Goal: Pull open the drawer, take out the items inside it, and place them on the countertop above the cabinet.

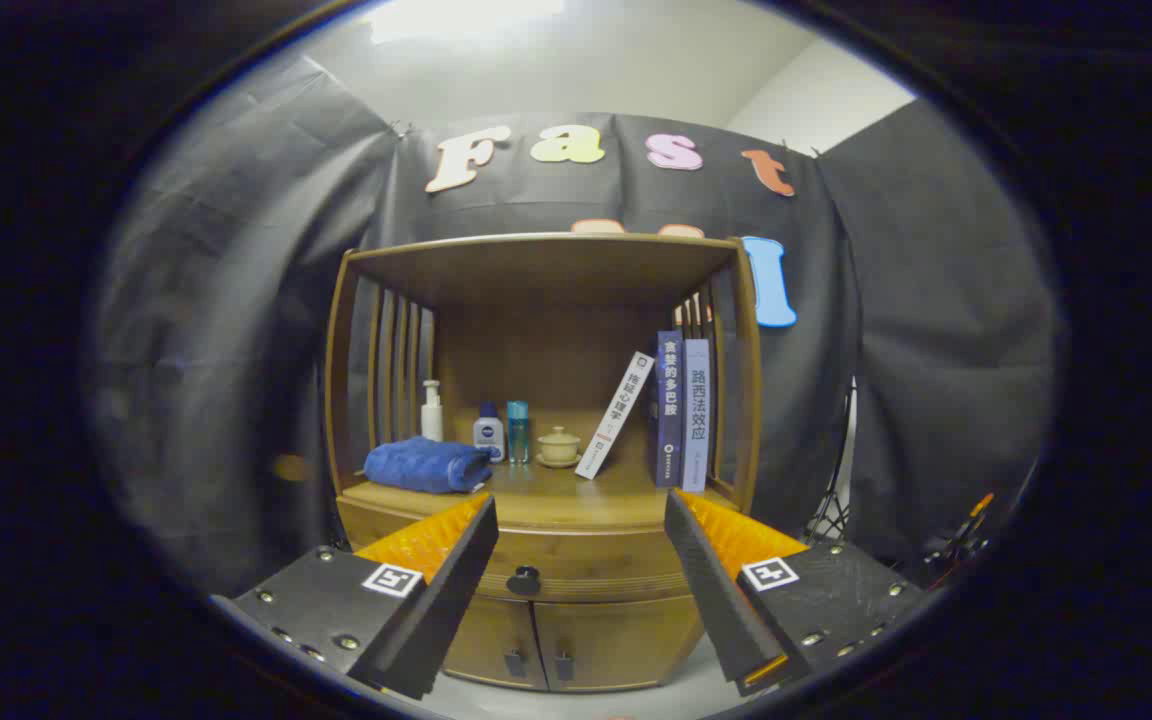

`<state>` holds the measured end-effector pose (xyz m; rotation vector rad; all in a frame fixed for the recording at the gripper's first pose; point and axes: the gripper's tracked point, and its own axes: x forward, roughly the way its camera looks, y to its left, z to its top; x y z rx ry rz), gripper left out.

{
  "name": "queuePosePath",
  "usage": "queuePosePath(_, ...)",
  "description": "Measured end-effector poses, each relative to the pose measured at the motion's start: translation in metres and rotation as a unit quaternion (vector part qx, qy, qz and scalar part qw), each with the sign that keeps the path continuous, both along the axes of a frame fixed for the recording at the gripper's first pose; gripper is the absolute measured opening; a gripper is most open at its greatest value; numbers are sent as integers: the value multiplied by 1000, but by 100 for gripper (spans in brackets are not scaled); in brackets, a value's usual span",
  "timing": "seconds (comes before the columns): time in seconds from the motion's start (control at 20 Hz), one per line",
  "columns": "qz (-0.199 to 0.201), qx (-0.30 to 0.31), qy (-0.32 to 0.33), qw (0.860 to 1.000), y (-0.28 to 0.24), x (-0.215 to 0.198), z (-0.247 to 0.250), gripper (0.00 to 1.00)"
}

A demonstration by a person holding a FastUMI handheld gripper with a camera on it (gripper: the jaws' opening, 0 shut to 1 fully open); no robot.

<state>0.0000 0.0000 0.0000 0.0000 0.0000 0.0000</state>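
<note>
Facing cabinet, tongs (581,520) spread wide, gripping nothing. Drawer (576,572) shut, its knob (523,580) sitting ahead between fingers, nearer left one. Centring on knob, closing squarely, pulling straight back.

Mock home booth — cloth-draped, wooden cabinet (546,560), toiletries.

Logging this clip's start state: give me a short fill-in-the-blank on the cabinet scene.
1. The claw is ____, holding nothing.
2. The drawer knob lies ____ its fingers.
3. The drawer is still ____.
4. The folded ____ towel lies on the countertop.

Missing words: open; between; closed; blue
</note>
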Motion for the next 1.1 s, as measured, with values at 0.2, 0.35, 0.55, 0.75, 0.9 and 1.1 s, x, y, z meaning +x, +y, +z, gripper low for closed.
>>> queuePosePath(0.2,-12,13,-7,1000,-8,4,1,100)
queuePosePath(0.35,-10,8,-2,1000,-7,7,-4,100)
queuePosePath(0.55,-7,15,7,1000,-1,12,-11,100)
queuePosePath(0.75,-6,18,13,1000,7,19,-18,100)
queuePosePath(0.9,4,13,25,1000,20,30,-31,100)
queuePosePath(1.1,12,-5,35,999,34,54,-59,100)
